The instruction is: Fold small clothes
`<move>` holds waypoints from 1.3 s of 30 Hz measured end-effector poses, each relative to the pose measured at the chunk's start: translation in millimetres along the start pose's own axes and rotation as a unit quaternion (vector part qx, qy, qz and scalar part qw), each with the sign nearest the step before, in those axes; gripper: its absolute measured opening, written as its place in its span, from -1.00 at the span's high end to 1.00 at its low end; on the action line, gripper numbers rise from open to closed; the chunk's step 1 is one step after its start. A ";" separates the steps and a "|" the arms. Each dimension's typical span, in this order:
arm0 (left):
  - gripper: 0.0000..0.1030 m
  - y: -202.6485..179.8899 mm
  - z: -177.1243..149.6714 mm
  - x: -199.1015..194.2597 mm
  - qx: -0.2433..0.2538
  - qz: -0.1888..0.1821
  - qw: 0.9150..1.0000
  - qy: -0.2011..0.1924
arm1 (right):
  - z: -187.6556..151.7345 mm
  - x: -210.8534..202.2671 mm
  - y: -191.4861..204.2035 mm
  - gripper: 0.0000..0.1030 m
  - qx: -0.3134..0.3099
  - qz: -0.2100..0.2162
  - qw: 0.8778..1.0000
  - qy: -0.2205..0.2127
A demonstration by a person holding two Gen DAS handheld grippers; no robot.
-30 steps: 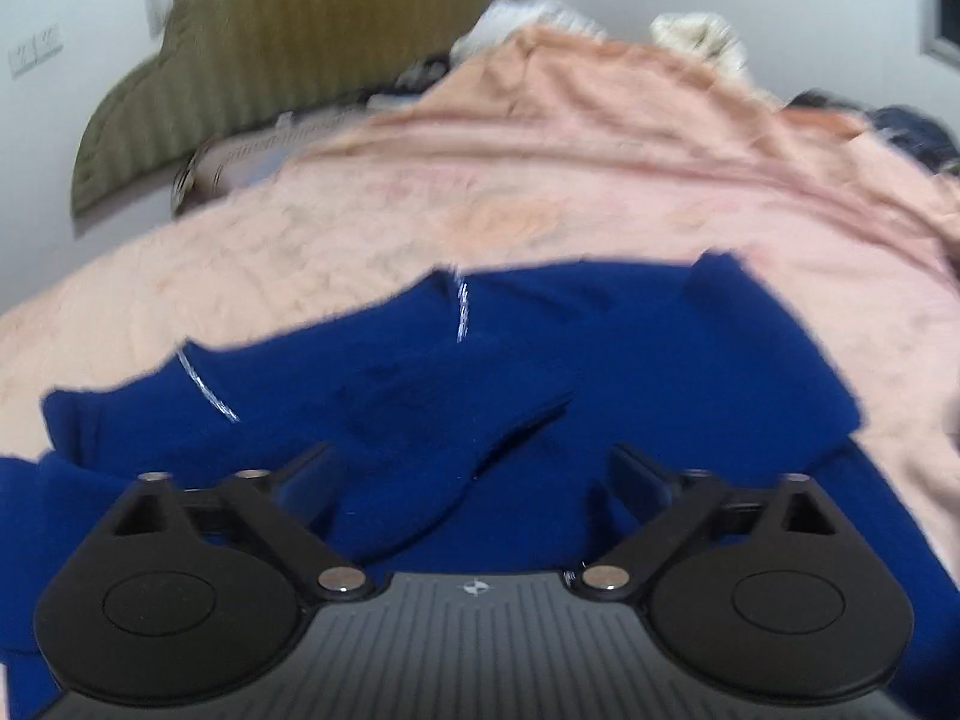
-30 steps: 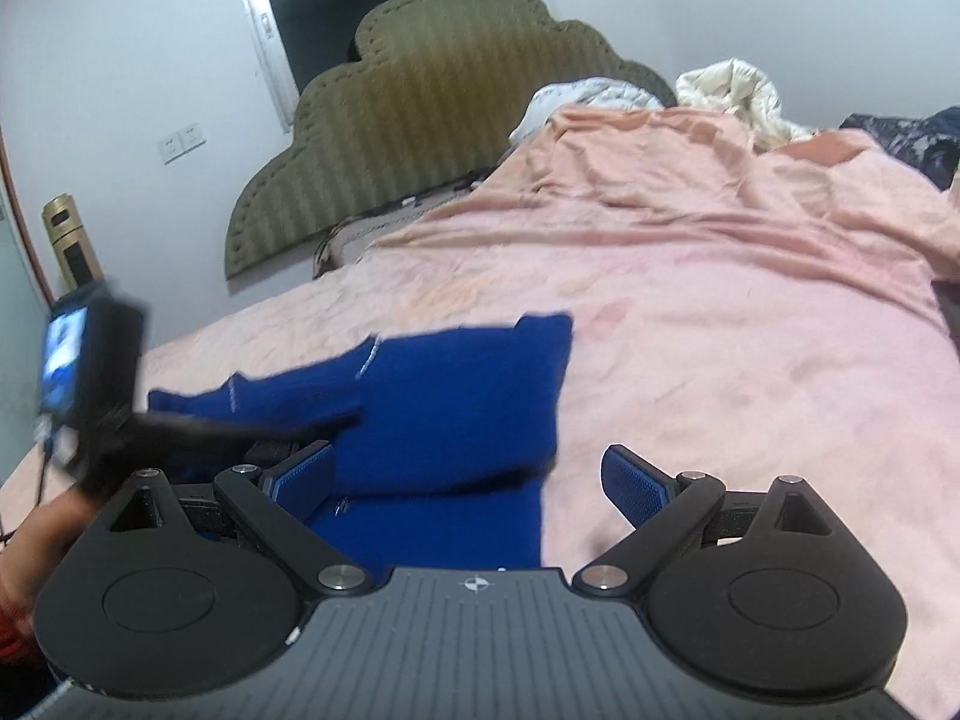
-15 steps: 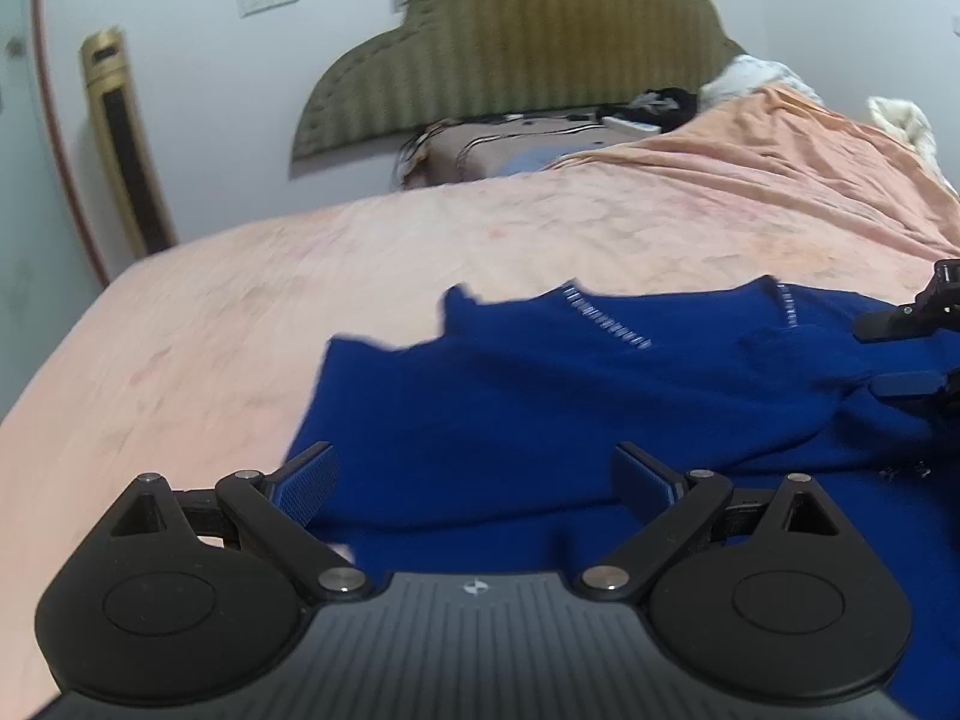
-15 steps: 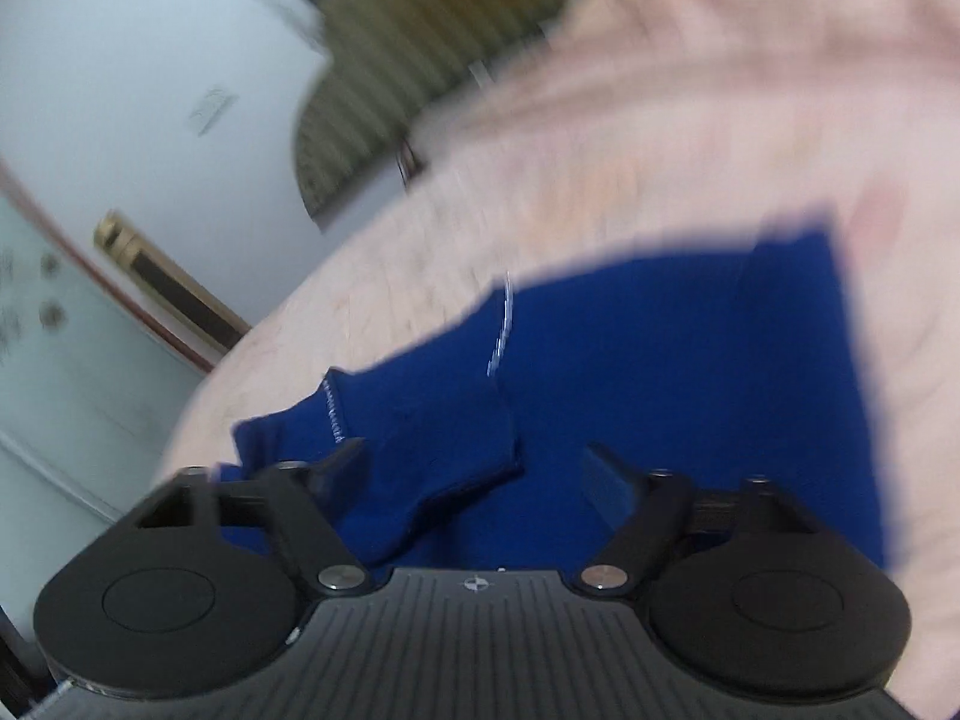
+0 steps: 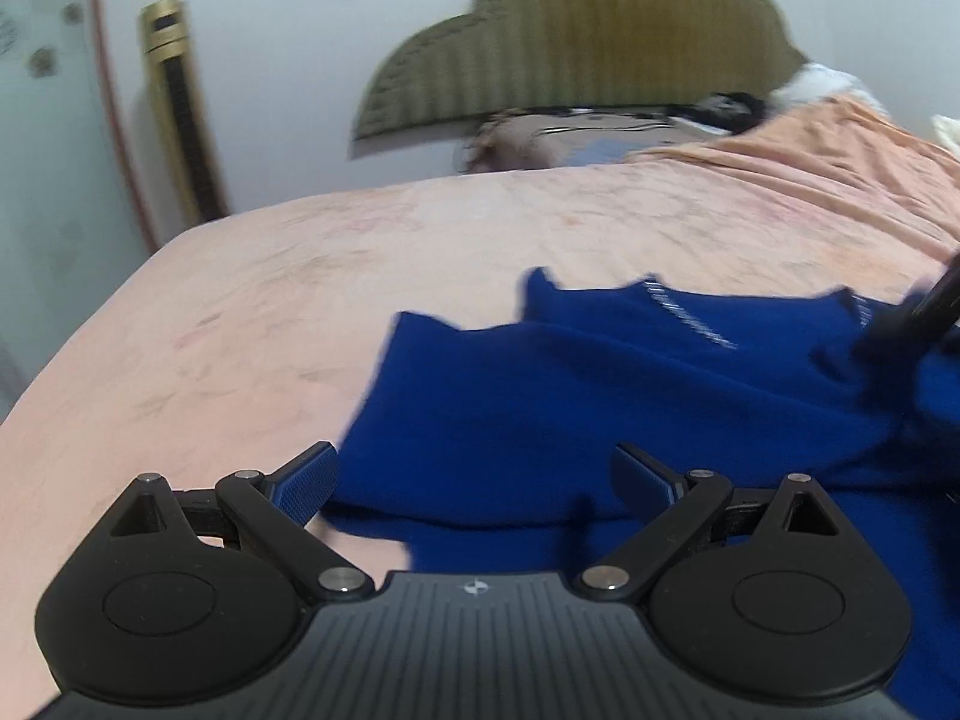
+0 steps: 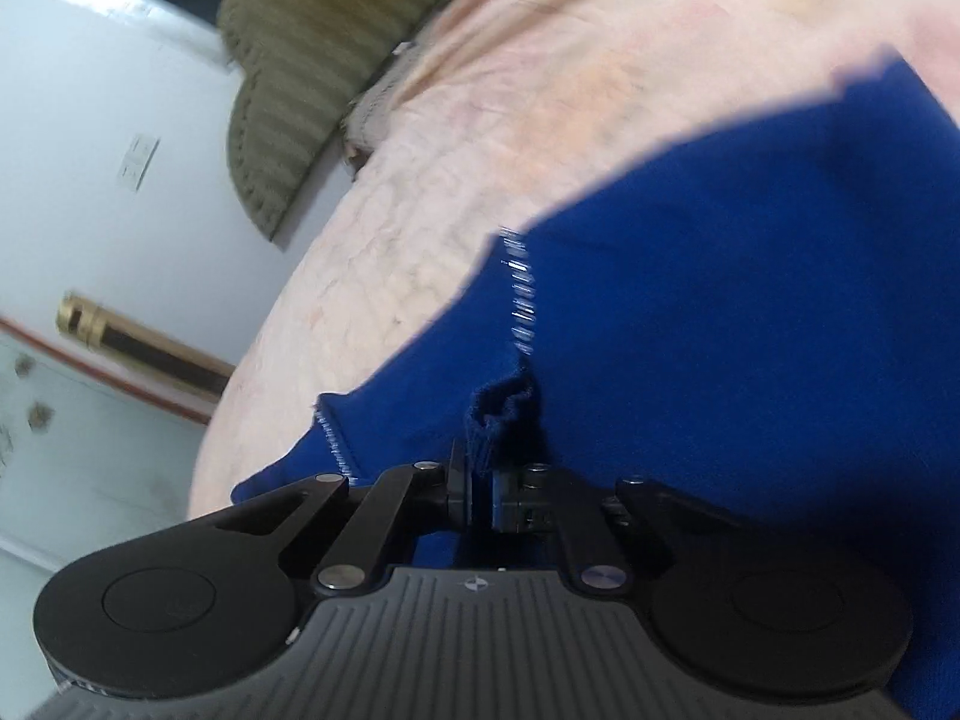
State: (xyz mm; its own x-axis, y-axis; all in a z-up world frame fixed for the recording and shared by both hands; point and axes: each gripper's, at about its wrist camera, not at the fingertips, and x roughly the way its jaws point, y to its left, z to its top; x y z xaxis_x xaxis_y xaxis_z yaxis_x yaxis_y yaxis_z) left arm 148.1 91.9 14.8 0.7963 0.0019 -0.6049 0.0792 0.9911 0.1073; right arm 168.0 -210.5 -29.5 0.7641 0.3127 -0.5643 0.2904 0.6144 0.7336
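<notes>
Pink bed (image 5: 252,300) | left hand-held gripper (image 5: 474,480) wide apart, holding nothing | right hand-held gripper (image 6: 480,492) pinching blue garment (image 6: 750,300)

**Colours and patterns**

Garment (image 5: 600,396): deep royal blue with white stitched trim. Bedsheet (image 5: 300,276): pale peach-pink, faintly mottled. Headboard (image 5: 576,36): olive green, vertically ribbed. Walls: white. Gripper bodies: black; left gripper (image 5: 474,474) pads blue.

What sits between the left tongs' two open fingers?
Only the blue garment, spread on the pink bedspread, fills the left tongs' gap, seen in the left wrist view.
</notes>
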 end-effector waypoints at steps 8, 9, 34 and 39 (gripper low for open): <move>-0.90 32.9 0.0 20.4 -0.065 0.052 0.996 0.029 | -12.9 -110.4 118.1 0.86 -0.260 0.163 0.939 -0.152; -0.90 36.1 -2.5 19.3 -0.063 0.046 0.997 0.029 | -11.1 -119.8 110.3 0.86 -0.255 0.147 0.941 -0.166; -0.91 19.3 -13.6 38.9 0.087 0.269 0.959 -0.035 | 30.2 -164.2 81.9 0.82 -0.190 0.111 0.955 -0.201; -0.90 44.2 -18.3 41.4 0.033 0.260 0.965 0.003 | 7.6 -122.5 -22.5 0.80 -0.106 -0.049 0.986 -0.121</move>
State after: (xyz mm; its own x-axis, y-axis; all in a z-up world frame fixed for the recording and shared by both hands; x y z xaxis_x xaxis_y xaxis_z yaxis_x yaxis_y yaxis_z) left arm 173.5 138.3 -19.9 0.7354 0.4979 -0.4597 -0.2919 0.8450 0.4481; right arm 72.3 -268.1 26.1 0.8603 0.0784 -0.5037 0.2627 0.7786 0.5699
